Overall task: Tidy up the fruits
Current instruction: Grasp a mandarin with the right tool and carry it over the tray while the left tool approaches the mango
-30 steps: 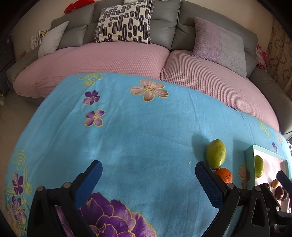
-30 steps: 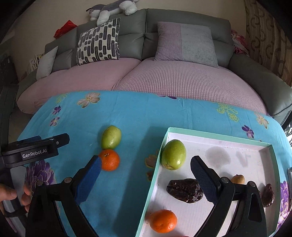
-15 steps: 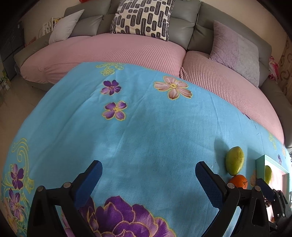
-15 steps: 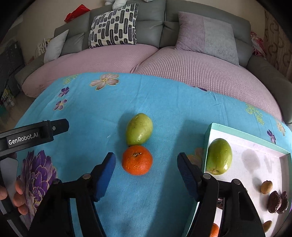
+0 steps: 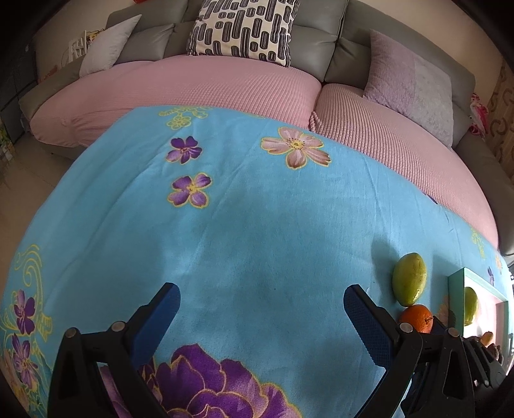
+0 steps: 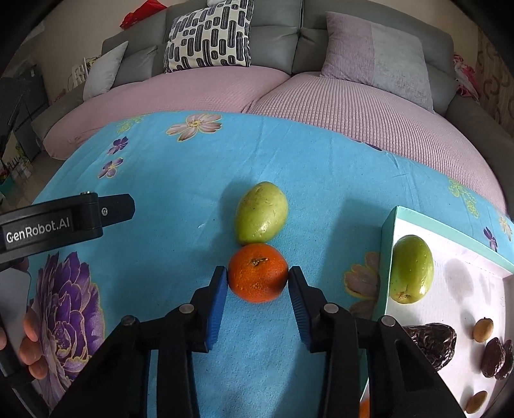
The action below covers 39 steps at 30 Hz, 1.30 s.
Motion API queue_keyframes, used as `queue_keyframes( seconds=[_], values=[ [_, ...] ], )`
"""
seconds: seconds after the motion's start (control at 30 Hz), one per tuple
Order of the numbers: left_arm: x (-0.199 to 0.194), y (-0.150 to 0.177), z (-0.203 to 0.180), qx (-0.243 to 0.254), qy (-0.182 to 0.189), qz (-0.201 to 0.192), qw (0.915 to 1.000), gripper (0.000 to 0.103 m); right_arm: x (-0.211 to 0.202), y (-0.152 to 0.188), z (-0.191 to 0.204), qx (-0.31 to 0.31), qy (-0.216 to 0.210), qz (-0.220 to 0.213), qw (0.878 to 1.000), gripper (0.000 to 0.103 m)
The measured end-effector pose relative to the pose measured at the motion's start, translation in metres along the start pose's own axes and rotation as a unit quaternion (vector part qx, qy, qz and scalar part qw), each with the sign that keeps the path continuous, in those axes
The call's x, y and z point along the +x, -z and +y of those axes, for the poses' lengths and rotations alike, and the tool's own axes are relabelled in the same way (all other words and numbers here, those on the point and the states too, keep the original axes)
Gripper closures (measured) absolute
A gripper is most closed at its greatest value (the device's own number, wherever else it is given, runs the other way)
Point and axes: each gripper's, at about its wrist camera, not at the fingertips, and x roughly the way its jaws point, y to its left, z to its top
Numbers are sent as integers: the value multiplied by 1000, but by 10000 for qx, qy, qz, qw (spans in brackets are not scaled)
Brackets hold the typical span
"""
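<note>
The right gripper (image 6: 258,276) has its jaws pressed on the orange (image 6: 258,277) on the blue cloth (image 6: 180,180) — the green fruit (image 6: 261,213) touches it at 12 o'clock, and lifting may roll that away. The left gripper (image 5: 261,300) gapes wide, empty.

A grey sofa (image 5: 314,38) is seen along a cream wall (image 6: 80,29), its seat covered in pink quilted fabric (image 5: 199,86). A black-and-white patterned cushion (image 5: 241,29), a lilac cushion (image 5: 414,83) and a pale grey cushion (image 5: 106,51) are propped against the backrest. Light tiled floor (image 5: 19,173) is visible at left
</note>
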Motion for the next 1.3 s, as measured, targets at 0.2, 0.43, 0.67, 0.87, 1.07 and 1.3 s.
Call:
queue_keyframes(
  seconds=[0.2,0.43,0.67,0.87,1.07,1.3],
  values=[
    [1,1,-5,73,8,16,10000,0,-10,0,-4,123,-179,-91,9997,64],
    [-3,0,-14,119,40,-54,9999,0,-49,5,-26,466,-67,-376,9982,64],
    [-2,1,-44,358,394,-85,9985,0,-73,12,-54,736,348,-455,9956,64],
    [1,3,-72,668,526,-109,9963,1,-87,19,-93,1212,607,-506,9895,64],
    [8,6,-99,868,877,-55,9923,11,-92,28,-120,1571,774,-461,9835,64],
    [25,8,-126,1079,1093,141,9880,29,-91,30,-124,1643,751,-442,9826,64]
  ],
)
